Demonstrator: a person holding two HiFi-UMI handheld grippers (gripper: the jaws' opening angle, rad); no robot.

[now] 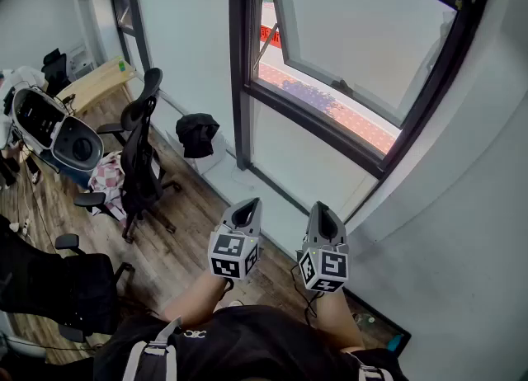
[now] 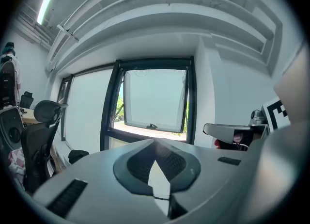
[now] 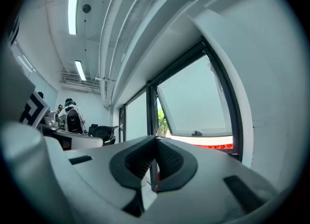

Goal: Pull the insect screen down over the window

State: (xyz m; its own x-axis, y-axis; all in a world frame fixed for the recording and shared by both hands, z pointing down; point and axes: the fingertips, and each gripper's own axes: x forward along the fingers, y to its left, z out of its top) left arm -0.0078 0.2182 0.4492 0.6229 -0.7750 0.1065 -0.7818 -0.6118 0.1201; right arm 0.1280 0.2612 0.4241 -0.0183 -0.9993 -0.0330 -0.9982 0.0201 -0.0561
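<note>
The left gripper (image 1: 247,209) and right gripper (image 1: 323,213) are hovering side by side, fingers closed on nothing. The window (image 1: 363,41) is lying well ahead and above them, nearer the right gripper, and no screen is showing yet.

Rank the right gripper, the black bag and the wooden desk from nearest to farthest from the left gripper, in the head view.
From the left gripper:
1. right gripper, close beside it on the right.
2. black bag, ahead and a little to the left.
3. wooden desk, far back on the left.
</note>
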